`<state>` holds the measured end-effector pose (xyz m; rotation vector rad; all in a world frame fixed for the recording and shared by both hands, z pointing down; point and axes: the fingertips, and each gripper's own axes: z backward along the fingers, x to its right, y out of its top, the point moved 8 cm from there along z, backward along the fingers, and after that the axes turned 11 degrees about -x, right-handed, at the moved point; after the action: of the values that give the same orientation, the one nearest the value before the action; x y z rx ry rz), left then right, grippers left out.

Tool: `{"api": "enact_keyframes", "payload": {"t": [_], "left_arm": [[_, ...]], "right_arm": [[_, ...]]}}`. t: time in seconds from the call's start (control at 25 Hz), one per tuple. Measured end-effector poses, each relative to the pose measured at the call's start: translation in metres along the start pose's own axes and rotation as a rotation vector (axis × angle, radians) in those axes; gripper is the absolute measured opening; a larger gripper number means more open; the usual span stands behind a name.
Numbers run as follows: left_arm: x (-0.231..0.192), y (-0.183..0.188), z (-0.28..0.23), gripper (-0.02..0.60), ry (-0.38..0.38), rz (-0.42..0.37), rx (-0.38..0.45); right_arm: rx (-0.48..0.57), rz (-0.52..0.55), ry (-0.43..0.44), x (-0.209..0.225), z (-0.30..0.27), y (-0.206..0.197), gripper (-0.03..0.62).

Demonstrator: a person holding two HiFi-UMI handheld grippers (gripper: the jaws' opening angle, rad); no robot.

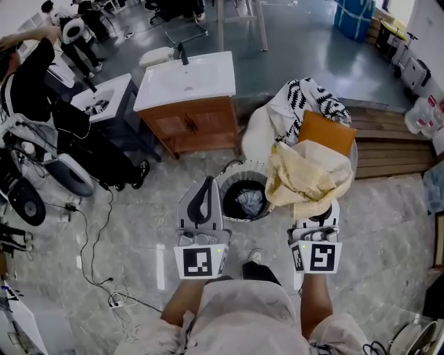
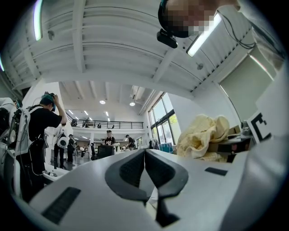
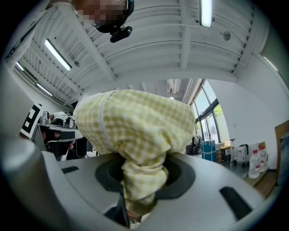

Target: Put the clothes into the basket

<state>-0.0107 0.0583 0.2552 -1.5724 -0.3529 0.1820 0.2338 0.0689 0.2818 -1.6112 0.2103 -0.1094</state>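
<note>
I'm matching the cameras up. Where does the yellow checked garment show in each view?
Head view: the yellow checked garment hangs right of centre, beside the basket.
Left gripper view: the garment is a bunched lump right of centre.
Right gripper view: the garment fills the centre, pinched between the jaws.
Shared landmark: the blue bin.

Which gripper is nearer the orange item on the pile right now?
Right. The right gripper, shut on the yellow checked cloth, sits just below the orange item in the head view; the left gripper is farther left, beyond the basket.
</note>
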Motion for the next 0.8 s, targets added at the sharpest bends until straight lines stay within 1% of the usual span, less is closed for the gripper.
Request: {"api": "enact_keyframes", "payload": {"t": [0.2,0.32,0.44,0.6,0.72,0.8], "left_arm": [[0.008,-0.001,-0.021,0.006,-0.002,0.019,-0.003],[0.010,-0.005,-0.031,0.006,0.010,0.001,-0.028],[0.007,-0.012,-0.042,0.006,0.010,0.014,-0.046],[-0.002,-0.019,-0.059,0.006,-0.014,0.026,-0.059],[-0.015,-0.023,-0.075,0.006,-0.023,0.045,-0.053],[-0.024,-0.029,-0.086,0.006,-0.031,0.040,-0.054]], "right_arm": [[0.009,-0.022,0.026,0.016,-0.021,-0.005,0.115],[0.002,-0.028,0.034,0.020,-0.029,-0.008,0.115],[-0.008,-0.032,0.034,0.021,-0.038,-0.013,0.115],[-0.025,-0.031,0.030,0.018,-0.055,-0.018,0.115],[-0.051,-0.029,0.027,0.011,-0.072,-0.021,0.115],[-0.066,-0.024,0.027,0.005,-0.084,-0.023,0.115]]}}
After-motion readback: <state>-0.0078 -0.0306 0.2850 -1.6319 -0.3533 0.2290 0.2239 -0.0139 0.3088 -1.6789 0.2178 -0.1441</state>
